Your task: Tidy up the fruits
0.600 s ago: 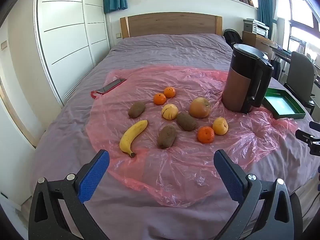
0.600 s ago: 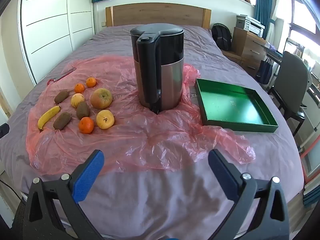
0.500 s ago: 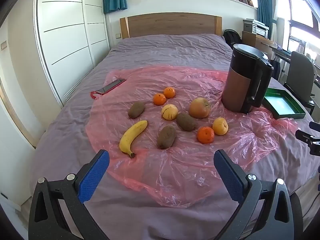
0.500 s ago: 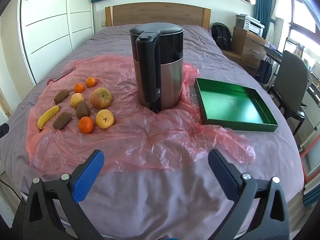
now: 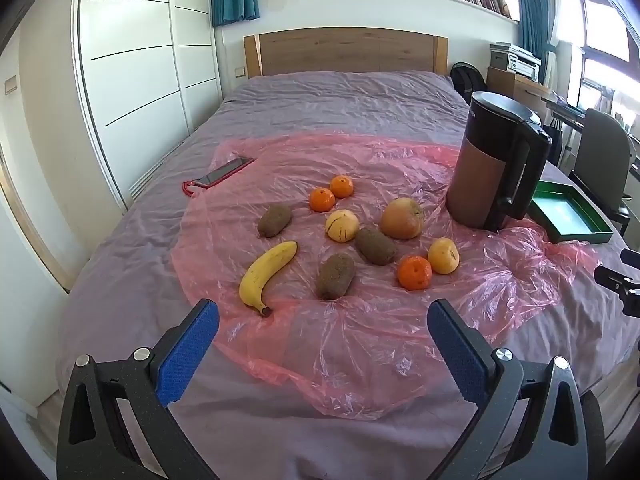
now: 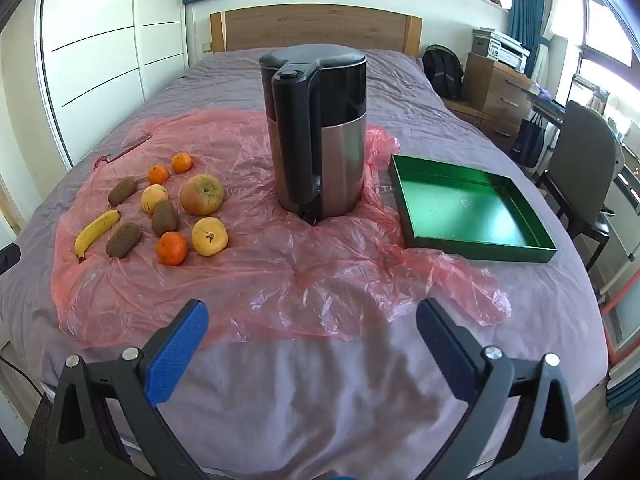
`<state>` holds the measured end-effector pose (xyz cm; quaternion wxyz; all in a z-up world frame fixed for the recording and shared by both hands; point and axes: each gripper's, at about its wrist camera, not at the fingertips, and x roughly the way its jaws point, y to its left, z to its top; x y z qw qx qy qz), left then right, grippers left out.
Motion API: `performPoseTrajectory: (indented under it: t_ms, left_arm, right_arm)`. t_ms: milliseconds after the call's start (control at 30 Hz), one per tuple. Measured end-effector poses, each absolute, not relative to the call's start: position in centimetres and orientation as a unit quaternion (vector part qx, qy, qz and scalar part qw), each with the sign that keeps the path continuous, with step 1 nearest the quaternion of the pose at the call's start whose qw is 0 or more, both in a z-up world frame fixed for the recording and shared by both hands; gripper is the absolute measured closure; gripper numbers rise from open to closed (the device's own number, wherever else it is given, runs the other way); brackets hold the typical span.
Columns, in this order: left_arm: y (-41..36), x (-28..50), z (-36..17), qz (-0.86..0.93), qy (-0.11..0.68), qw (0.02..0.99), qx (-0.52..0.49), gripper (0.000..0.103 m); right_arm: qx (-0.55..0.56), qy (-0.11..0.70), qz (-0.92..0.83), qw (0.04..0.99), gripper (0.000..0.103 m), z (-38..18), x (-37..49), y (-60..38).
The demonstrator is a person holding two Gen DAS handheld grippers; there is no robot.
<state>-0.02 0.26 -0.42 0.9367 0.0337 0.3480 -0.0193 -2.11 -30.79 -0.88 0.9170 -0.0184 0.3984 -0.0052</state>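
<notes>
Fruit lies on a pink plastic sheet [image 5: 360,344] on the bed: a banana [image 5: 269,271], three kiwis such as the nearest kiwi [image 5: 335,275], three oranges such as the nearest orange [image 5: 414,272], two yellow fruits [image 5: 443,255] and an apple [image 5: 401,217]. The same fruit shows at the left of the right wrist view, with the banana [image 6: 96,233] and apple [image 6: 201,194]. An empty green tray [image 6: 468,208] sits right of the kettle. My left gripper [image 5: 322,334] is open and empty, short of the fruit. My right gripper [image 6: 312,334] is open and empty over the sheet's near edge.
A black and copper kettle [image 6: 316,136] stands on the sheet between fruit and tray. A red phone [image 5: 224,172] lies at the sheet's far left. A chair [image 6: 584,168] and desk stand right of the bed, wardrobes to the left.
</notes>
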Motion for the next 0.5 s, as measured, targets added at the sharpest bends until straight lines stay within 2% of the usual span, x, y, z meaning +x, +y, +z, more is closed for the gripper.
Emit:
performPoseTrajectory:
  t_ms: [500]
  left_arm:
    - [-0.71, 0.08, -0.64, -0.032, 0.35, 0.934, 0.058, 0.001]
  right_arm:
    - [-0.019, 0.399, -0.006, 0.917, 0.0, -0.93, -2.11, -30.71]
